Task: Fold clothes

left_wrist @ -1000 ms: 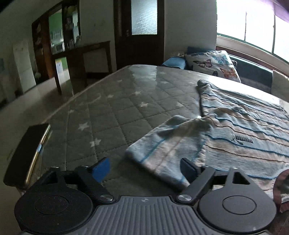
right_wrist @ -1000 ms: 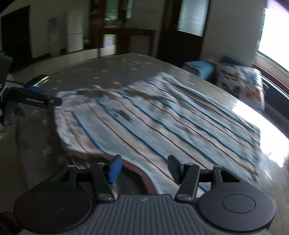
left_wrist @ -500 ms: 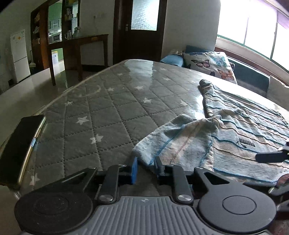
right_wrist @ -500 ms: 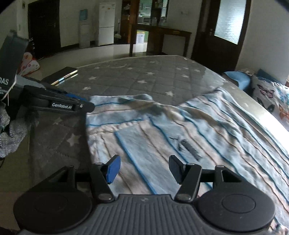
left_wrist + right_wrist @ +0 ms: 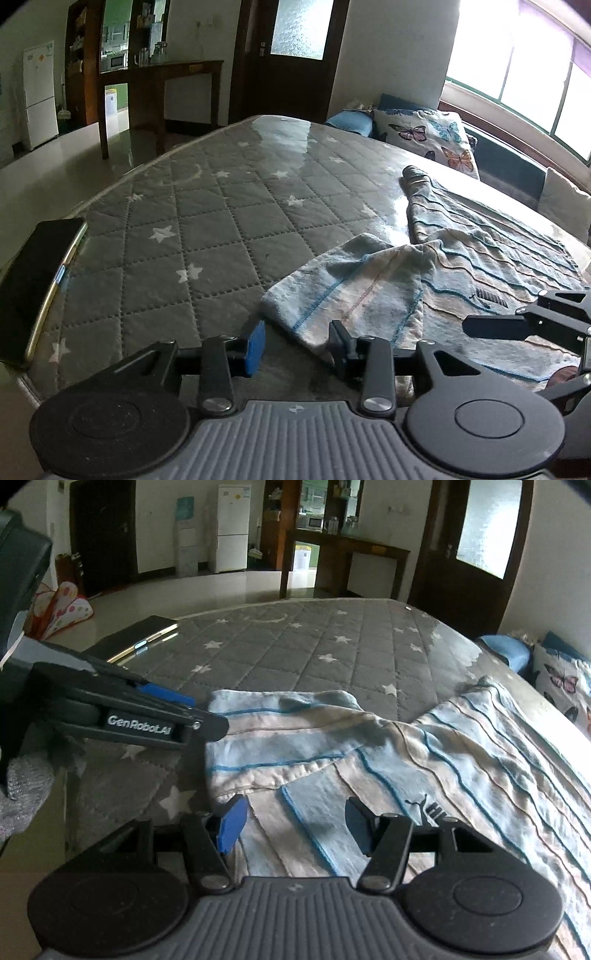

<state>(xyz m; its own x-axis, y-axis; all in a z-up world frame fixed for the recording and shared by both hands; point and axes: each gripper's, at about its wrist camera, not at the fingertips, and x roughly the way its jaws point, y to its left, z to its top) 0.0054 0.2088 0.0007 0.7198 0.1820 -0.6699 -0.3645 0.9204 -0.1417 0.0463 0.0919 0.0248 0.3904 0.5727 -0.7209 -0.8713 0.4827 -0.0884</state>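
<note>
A light-blue and beige striped shirt (image 5: 491,258) (image 5: 461,771) lies spread on the grey star-quilted mattress (image 5: 207,221) (image 5: 314,653). Its sleeve (image 5: 351,291) (image 5: 284,731) is turned out to the left. My left gripper (image 5: 297,345) (image 5: 207,725) is open at the sleeve's near corner; the cloth edge lies just ahead of its right finger, with nothing held. My right gripper (image 5: 295,827) is open low over the shirt's chest, near a folded blue-edged panel and the printed logo (image 5: 428,808). In the left wrist view the right gripper (image 5: 517,325) shows at the right edge.
A dark phone (image 5: 33,288) (image 5: 144,637) lies at the mattress's near-left corner. A butterfly pillow (image 5: 432,136) and a blue cushion (image 5: 351,122) sit beyond the far edge. A grey-gloved hand (image 5: 22,786) holds the left gripper. A wooden table (image 5: 166,85) stands on the floor behind.
The left gripper was wide open, narrowed at the sleeve corner half a second ago, and now stands open again. The right gripper has dropped closer to the shirt, staying open.
</note>
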